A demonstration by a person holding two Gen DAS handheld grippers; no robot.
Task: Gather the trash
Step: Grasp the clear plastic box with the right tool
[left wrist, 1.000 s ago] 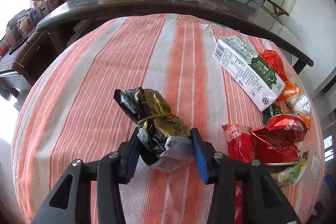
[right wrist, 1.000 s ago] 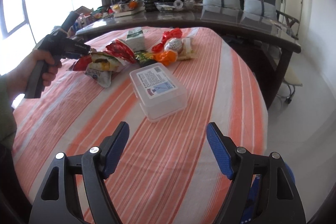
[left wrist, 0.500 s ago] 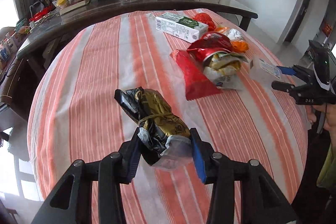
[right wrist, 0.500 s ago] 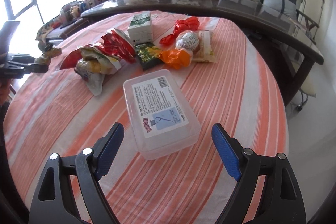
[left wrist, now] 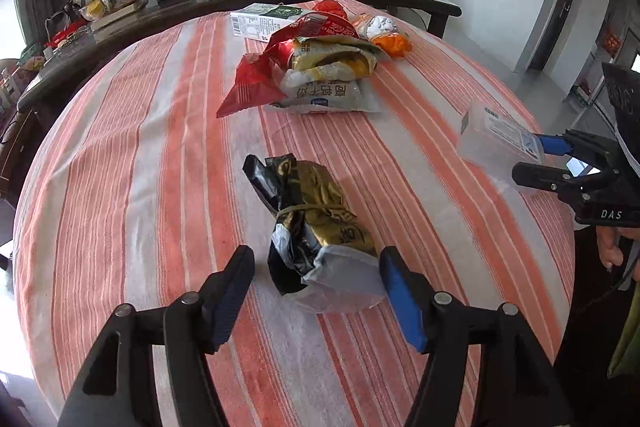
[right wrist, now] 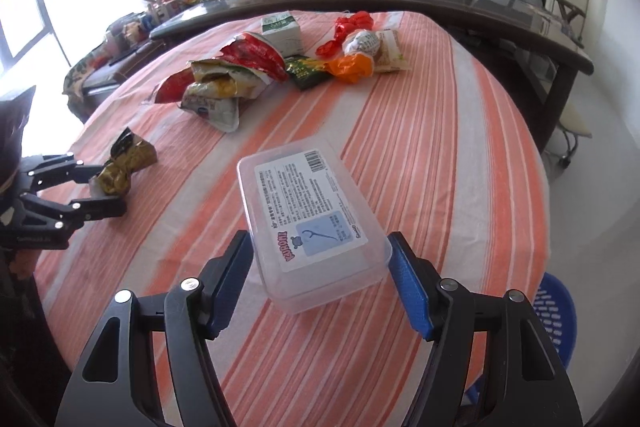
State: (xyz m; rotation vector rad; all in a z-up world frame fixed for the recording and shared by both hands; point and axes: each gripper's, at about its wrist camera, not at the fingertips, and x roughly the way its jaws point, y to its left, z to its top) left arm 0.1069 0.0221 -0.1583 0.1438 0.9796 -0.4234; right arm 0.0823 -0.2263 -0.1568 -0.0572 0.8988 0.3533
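A black-and-gold snack bag (left wrist: 316, 223) lies on the striped tablecloth between the fingers of my left gripper (left wrist: 316, 283). Those jaws are opening; the left pad stands clear of the bag and the right pad is at its edge. In the right wrist view the same bag (right wrist: 124, 167) rests at the tips of the left gripper (right wrist: 100, 195). My right gripper (right wrist: 320, 267) is closing on a clear plastic box (right wrist: 312, 211) with a printed label, and both blue pads meet its sides. The left wrist view shows that box (left wrist: 496, 135) tilted at the right gripper (left wrist: 532, 163).
A heap of wrappers (right wrist: 224, 79), a milk carton (right wrist: 282, 29) and orange and red bags (right wrist: 352, 67) lie at the far side of the round table (right wrist: 440, 147). A dark long table (right wrist: 460, 3) stands behind. A blue stool (right wrist: 556, 315) is at lower right.
The left jaws have spread off the snack bag, which now rests on the cloth. The right gripper has moved forward around the plastic box and narrowed onto its sides.
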